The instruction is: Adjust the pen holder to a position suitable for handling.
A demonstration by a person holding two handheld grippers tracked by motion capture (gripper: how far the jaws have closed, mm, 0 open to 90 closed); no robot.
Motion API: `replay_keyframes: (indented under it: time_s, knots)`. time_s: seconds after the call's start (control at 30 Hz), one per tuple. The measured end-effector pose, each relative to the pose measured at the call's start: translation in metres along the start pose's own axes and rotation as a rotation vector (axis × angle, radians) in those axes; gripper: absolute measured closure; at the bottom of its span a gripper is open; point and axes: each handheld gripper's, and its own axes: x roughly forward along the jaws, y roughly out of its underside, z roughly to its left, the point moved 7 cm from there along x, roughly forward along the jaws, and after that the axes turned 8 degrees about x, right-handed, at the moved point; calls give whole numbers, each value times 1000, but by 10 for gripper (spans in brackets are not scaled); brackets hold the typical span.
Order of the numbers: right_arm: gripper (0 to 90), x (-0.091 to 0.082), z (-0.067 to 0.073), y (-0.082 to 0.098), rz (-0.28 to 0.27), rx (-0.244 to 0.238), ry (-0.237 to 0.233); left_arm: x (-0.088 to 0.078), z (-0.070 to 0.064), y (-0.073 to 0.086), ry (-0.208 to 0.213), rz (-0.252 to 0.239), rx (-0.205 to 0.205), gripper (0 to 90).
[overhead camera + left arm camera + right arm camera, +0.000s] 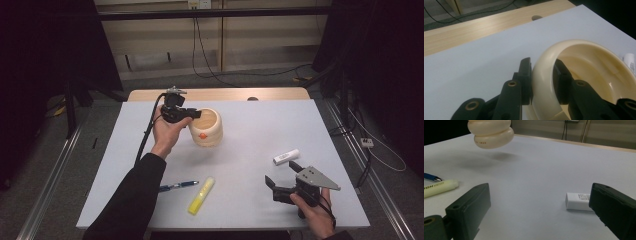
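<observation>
A cream ribbed pot (pixel 209 129) hangs in the air over the left half of the white table (pixel 270 125); in the right gripper view the pot (pixel 490 132) casts a shadow on the table below it. My left gripper (pixel 192 114) is shut on its rim: in the left gripper view one jaw presses the outside of the rim (pixel 544 75) and the other the inside. My right gripper (pixel 281 172) rests low near the front right, open, with nothing between its fingers (pixel 471 205). A white eraser (pixel 286 157) lies just beyond it.
A yellow highlighter (pixel 201 195) and a blue pen (pixel 178 185) lie near the front edge, left of centre. The eraser (pixel 577 201) sits beside the right-hand jaw in the right gripper view. A wooden strip (pixel 215 94) runs along the table's far edge.
</observation>
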Motion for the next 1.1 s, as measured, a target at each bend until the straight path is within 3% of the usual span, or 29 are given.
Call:
replay_keyframes:
  time_s: [0.33, 0.57, 0.63, 0.87, 1.1]
  knots:
    - [35, 0, 0, 0, -1, -2, -1, 19, -20, 2, 9, 26, -17, 726]
    - [35, -1, -1, 0, -4, 0, 1, 34, -37, 1, 16, 54, -4, 727]
    - [35, -1, -1, 0, -3, 1, 2, 35, -38, 2, 11, 67, 3, 731]
    - [34, -1, -1, 0, -1, -2, -1, 43, -38, 18, 0, 116, -40, 731]
    - [34, -1, -1, 0, 0, -1, 2, 38, -40, 21, -1, 124, -39, 729]
